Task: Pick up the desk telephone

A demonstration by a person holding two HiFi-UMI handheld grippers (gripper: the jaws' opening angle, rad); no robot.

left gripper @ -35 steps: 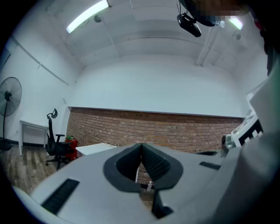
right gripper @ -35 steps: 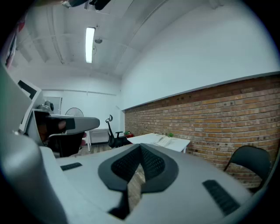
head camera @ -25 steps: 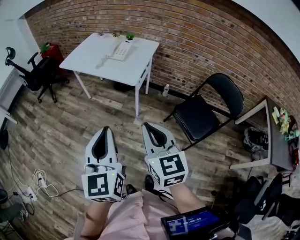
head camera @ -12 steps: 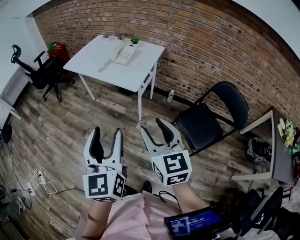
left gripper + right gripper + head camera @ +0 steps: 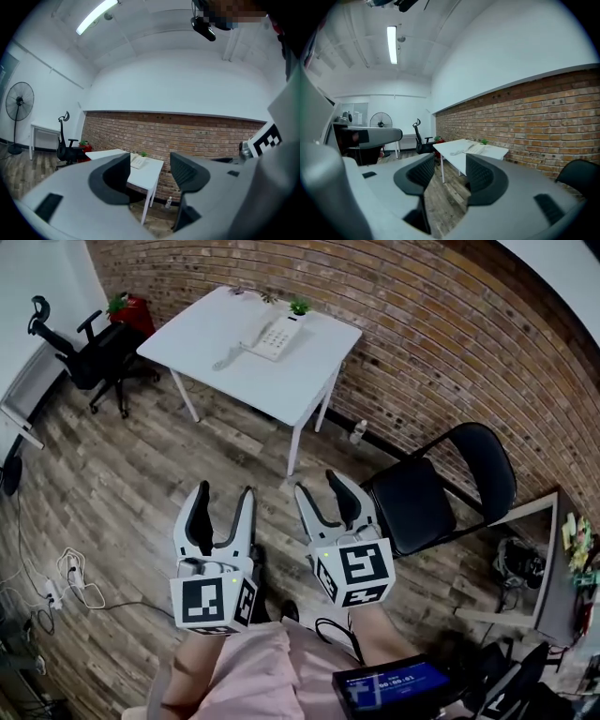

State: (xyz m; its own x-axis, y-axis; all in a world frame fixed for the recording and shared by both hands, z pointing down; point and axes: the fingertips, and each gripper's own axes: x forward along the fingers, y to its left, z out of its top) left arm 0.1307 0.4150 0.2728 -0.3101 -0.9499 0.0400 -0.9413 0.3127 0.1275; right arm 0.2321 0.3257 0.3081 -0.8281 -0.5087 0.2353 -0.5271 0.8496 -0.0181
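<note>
Item: desk telephone (image 5: 274,337), white, on table (image 5: 314,371) by the brick wall, well apart from both grippers.
Handling: probably light, rigid, slick plastic; handset likely loose, so grip the base by its sides.
Left gripper (image 5: 223,495), right gripper (image 5: 319,486): jaws just opened, nothing between them.

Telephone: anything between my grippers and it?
Nothing visible. The telephone lies on the white table; only floor separates it from the left gripper and right gripper, whose jaws have just opened and hold nothing. The black chair stands off to the right.

white desk telephone (image 5: 276,337), flat on table (image 5: 202,345)
</note>
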